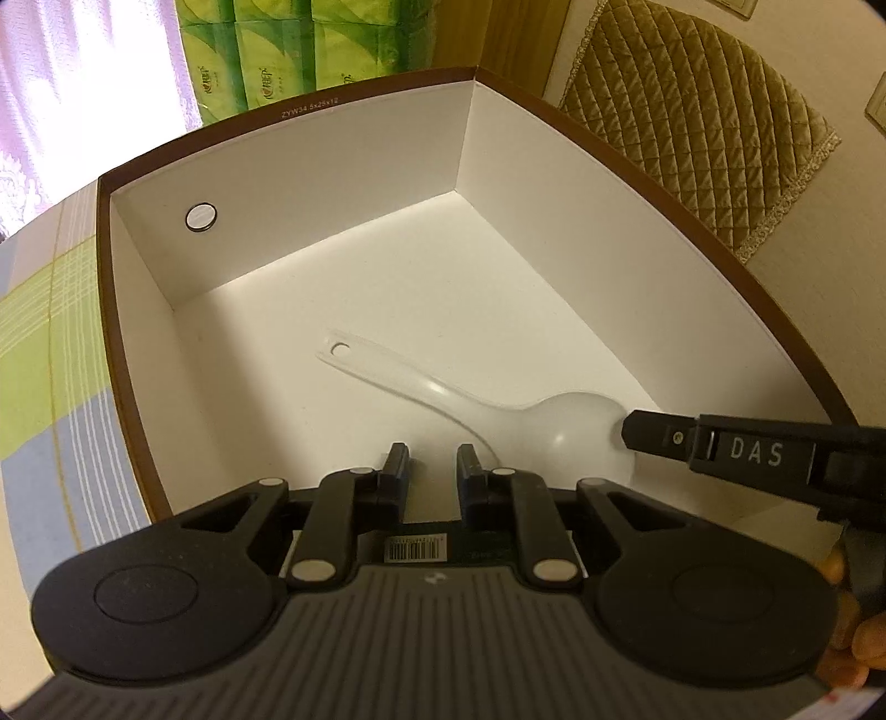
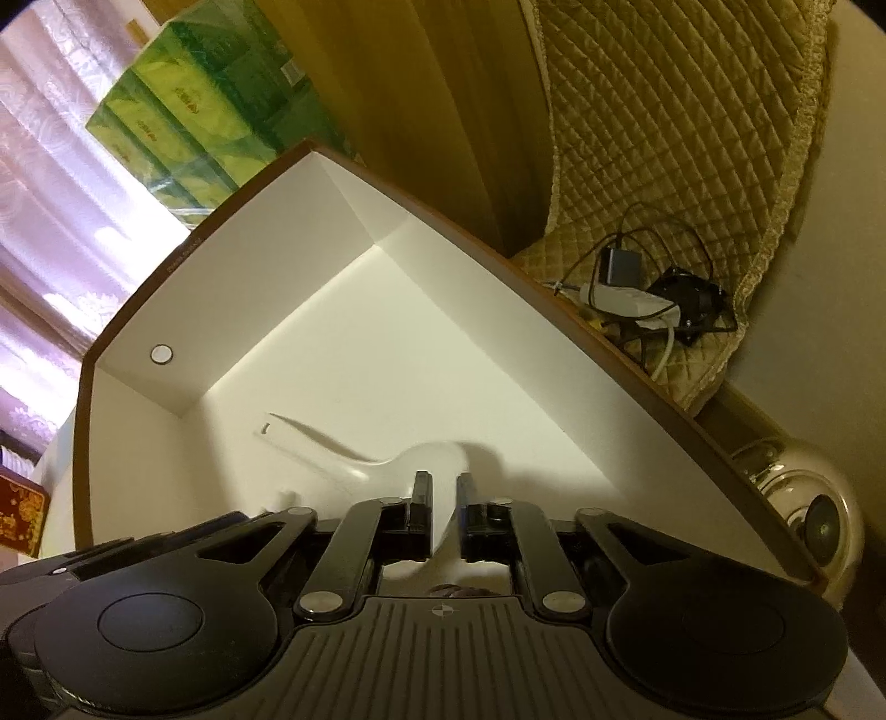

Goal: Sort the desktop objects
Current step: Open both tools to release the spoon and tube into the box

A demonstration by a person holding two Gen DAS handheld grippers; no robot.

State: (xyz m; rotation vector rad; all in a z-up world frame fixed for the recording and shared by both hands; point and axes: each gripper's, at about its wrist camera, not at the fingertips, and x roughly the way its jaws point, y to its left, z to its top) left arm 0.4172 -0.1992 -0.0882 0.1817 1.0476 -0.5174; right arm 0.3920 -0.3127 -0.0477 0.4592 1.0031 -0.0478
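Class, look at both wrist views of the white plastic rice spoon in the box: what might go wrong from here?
1. The right claw straddles the white plastic rice spoon bowl, pads apparently not pressing; lifting away might drag it.
2. The left claw sits close beside the right one inside the brown-rimmed white cardboard box; they may collide or nudge a wall.

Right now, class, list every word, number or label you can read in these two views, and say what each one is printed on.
"DAS": on the right gripper, white letters on its black finger.
"ZYW34 5x25x12": on the brown rim of the box, roughly legible.
Barcode sticker on the left gripper: digits too small.
Green packs: red print too blurred.
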